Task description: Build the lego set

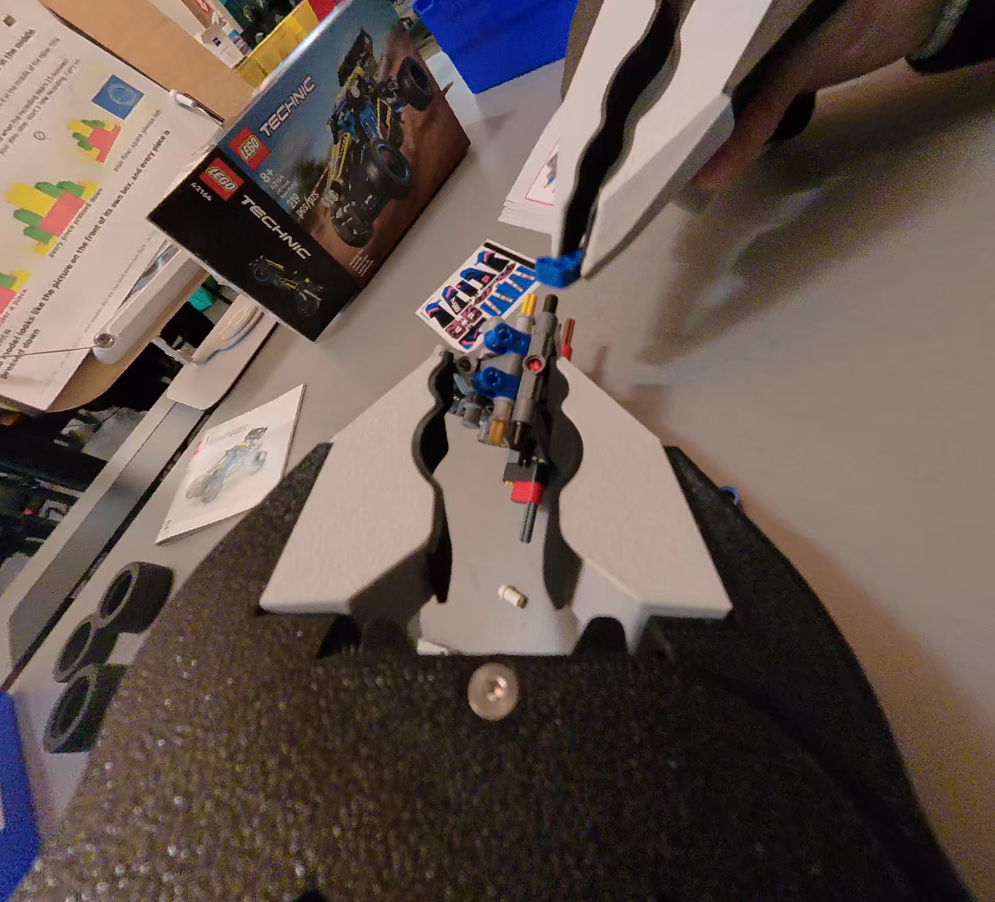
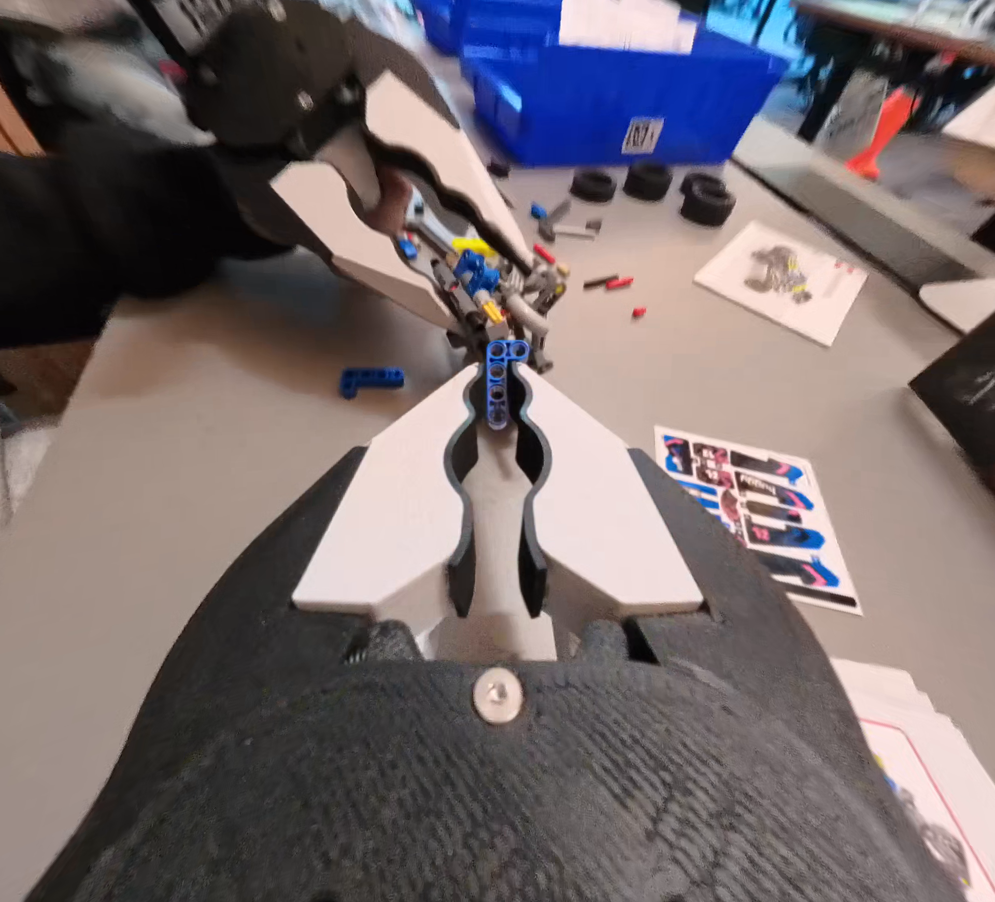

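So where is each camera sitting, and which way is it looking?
Left wrist view: rides on the left gripper, looking along its fingers at the half-built model they clamp, the set's box beyond; a hand on the other gripper shows.
Right wrist view: rides on the right gripper, looking along its fingers at the blue beam they pinch, blue bin behind; a dark sleeve shows.
Shared: both grippers, model, beam, sticker sheet, grey table.

- Right wrist view: blue bins [image 2: 608,122] and background tables motion-blurred.
- Part-built model [image 1: 511,391]: lower portion hidden between the finger pads.
- Tyres [image 1: 102,644]: partly covered by gripper body.
- Paper stack [image 2: 926,790] cut off at right edge.
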The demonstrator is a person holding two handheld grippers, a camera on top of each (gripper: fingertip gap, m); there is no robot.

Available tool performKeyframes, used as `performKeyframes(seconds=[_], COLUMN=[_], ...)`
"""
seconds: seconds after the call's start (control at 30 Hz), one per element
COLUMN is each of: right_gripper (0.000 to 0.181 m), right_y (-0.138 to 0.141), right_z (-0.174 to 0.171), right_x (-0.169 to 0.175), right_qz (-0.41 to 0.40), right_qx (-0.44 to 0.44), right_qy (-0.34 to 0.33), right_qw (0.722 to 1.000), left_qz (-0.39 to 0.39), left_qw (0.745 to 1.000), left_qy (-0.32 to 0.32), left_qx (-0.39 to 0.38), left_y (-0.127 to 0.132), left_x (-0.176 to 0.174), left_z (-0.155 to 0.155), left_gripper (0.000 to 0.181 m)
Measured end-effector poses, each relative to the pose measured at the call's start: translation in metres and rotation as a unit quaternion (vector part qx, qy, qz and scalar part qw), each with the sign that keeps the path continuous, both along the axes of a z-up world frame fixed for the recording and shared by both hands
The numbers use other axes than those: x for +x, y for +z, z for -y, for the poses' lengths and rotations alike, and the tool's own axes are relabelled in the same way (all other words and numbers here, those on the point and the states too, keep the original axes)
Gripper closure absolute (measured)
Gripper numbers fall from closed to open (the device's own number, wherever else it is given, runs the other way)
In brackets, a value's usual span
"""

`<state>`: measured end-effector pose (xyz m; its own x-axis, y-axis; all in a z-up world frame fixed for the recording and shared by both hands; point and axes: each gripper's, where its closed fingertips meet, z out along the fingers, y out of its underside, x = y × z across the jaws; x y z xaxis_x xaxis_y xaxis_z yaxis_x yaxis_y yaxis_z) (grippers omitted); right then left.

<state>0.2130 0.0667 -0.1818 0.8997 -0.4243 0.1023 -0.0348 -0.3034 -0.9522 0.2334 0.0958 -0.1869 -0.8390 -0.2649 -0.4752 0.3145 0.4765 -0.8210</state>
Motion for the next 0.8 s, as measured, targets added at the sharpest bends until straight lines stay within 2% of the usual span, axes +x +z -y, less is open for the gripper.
performKeyframes(seconds=[0.17, 0.23, 0.3, 0.53, 0.7, 0.8], right_gripper=[0.176, 0.176, 0.176, 0.176, 0.176, 0.176], right_y=[0.029, 0.034, 0.038, 0.041, 0.039, 0.029], right_z=[0.0, -0.002, -0.008, -0.014, -0.016, -0.016], right_x=[-0.012, -0.015, -0.022, -0.024, -0.029, -0.026], right_qz=[0.011, 0.015, 0.032, 0.056, 0.029, 0.033], right_qx=[0.104, 0.124, 0.125, 0.119, 0.136, 0.096], right_qy=[0.078, 0.088, 0.106, 0.1, 0.128, 0.117], right_qw=[0.991, 0.988, 0.986, 0.986, 0.982, 0.988], left_qz=[-0.032, -0.037, -0.036, -0.038, -0.046, -0.042], left_qw=[0.996, 0.994, 0.993, 0.991, 0.989, 0.992], left_qy=[-0.029, -0.038, -0.045, -0.069, -0.09, -0.084], left_qx=[-0.081, -0.098, -0.105, -0.109, -0.107, -0.087], left_y=[0.02, 0.026, 0.029, 0.032, 0.03, 0.024], left_x=[-0.008, -0.01, -0.013, -0.02, -0.026, -0.024], left_z=[0.003, 0.002, 0.003, 0.005, 0.008, 0.008], left_gripper=[0.15, 0.15, 0.15, 0.15, 0.15, 0.15])
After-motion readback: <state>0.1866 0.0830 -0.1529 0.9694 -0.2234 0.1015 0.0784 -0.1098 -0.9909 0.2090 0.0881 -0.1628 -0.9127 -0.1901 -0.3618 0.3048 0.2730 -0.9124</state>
